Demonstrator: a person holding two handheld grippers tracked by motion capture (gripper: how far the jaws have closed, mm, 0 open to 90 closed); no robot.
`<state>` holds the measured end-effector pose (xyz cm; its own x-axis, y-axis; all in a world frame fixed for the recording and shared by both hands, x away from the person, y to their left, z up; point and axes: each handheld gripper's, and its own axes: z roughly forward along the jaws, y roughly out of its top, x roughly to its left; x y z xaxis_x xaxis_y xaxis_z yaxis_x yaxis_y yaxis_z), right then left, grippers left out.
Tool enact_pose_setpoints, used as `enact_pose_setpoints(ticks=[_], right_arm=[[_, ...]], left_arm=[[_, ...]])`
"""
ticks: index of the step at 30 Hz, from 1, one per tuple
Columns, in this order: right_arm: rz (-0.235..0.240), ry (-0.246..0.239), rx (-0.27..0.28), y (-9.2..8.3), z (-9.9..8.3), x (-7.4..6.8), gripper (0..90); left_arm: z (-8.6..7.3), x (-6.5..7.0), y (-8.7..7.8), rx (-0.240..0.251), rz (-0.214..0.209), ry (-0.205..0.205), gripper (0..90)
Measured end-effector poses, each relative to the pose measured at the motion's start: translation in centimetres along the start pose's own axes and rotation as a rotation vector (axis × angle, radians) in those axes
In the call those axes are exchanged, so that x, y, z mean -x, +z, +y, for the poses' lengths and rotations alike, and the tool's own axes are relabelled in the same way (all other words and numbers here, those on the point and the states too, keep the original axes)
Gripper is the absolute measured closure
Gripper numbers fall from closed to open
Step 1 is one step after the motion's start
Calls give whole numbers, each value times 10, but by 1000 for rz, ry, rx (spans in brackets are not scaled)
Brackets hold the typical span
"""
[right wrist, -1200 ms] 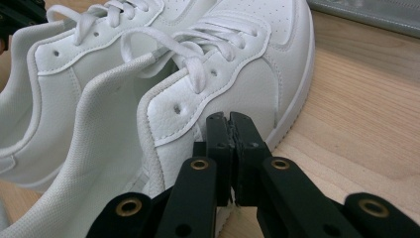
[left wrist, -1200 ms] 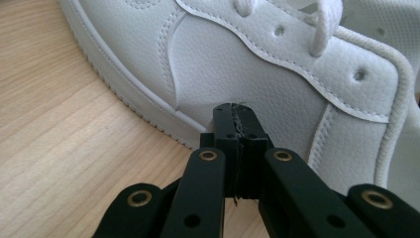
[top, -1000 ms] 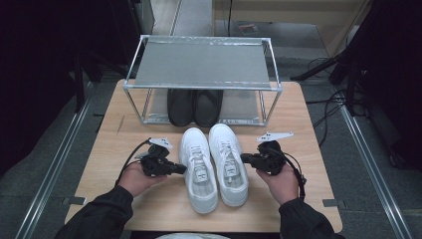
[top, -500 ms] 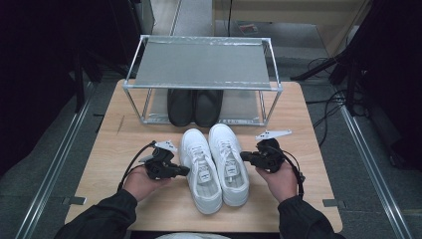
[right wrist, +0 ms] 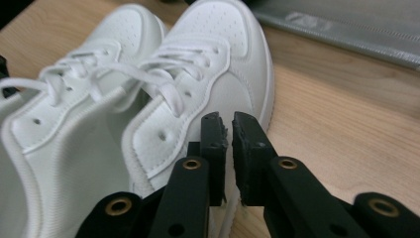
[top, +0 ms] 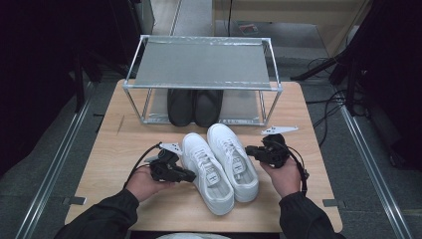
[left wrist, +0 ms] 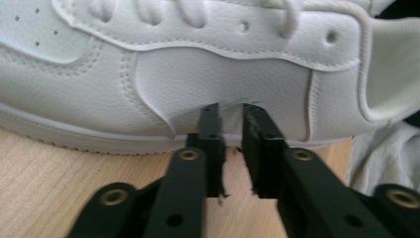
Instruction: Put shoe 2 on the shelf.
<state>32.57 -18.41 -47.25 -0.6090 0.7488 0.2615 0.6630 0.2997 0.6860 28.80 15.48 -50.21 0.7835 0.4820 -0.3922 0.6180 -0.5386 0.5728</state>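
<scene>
- Your left gripper (top: pixel 191 175) sits nearest you, at the outer flank of the left shoe (top: pixel 206 172). Its fingers (left wrist: pixel 210 144) have just been opening and now stand slightly apart, tips at the shoe's side panel just above the sole (left wrist: pixel 74 139). Nothing is clamped between them.
- Reading: low on the flank, near the heel, suits nudging or squaring the shoe rather than lifting it.
- Your right gripper (top: pixel 250 152) flanks the right shoe (top: pixel 234 159) at its outer side. Its fingers (right wrist: pixel 214 144) have just been opening too; a narrow gap shows, nothing in it. They lie beside the collar (right wrist: pixel 148 148), whether touching I cannot tell.
- Both white shoes rest on the wooden surface (top: pixel 119 149), side by side, touching, toes pointing away from you toward the rack (top: pixel 201 67). One gripper on each outer side keeps the pair together, likely to move as one.
- Laces (right wrist: pixel 163 87) are tied and loose on top; they could snag a finger.
- Farther off, a dark pair (top: pixel 194 105) already sits on the rack's lower level, toes toward you, centred.
- The grey top shelf (top: pixel 199 62) stands bare: the probable spot for the white pair.
</scene>
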Motion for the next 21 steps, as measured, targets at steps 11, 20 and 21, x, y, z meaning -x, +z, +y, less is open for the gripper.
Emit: enact_pose_setpoints(ticks=[11,20,21], right_arm=[[49,-20,101,-22,4,-20,750],[87,-25,121,-30,2,-41,687],[90,-28,118,-29,1,-44,675]], left_arm=[[-3,2,-21,55,13,18,606],[-6,-5,-39,118,29,-18,502],[-6,-6,-40,121,33,-18,494]])
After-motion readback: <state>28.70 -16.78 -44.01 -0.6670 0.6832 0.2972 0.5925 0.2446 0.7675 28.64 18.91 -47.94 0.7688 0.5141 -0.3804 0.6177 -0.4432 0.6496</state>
